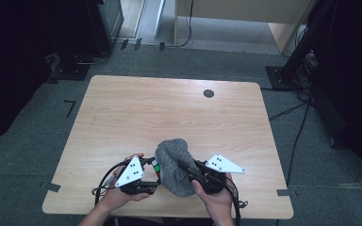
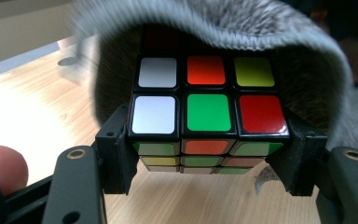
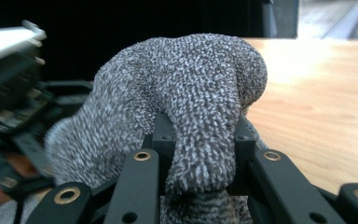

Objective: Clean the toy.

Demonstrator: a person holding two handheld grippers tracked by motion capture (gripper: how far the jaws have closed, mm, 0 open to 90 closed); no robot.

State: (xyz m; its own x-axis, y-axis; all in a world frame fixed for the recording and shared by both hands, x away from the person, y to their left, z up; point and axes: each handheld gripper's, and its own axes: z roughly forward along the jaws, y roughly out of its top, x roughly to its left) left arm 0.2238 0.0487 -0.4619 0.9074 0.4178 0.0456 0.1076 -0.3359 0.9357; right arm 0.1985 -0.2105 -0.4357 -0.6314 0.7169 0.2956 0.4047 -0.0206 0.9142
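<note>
A Rubik's cube (image 2: 207, 123) with white, green, red, orange and yellow stickers sits clamped between the jaws of my left gripper (image 2: 207, 156), half inside the mouth of a grey knitted hat (image 2: 223, 28). In the high view the cube (image 1: 156, 166) peeks out at the hat's (image 1: 174, 165) left edge, beside the left gripper (image 1: 152, 176). My right gripper (image 3: 200, 149) is shut on a fold of the hat (image 3: 186, 93), pinching the fabric between both jaws. It holds the hat's right side near the table's front edge (image 1: 191, 175).
The wooden table (image 1: 169, 108) has a small dark round cap (image 1: 209, 93) near its far edge. Cables trail from both grippers over the front edge. Dark stands and equipment flank the table on grey carpet.
</note>
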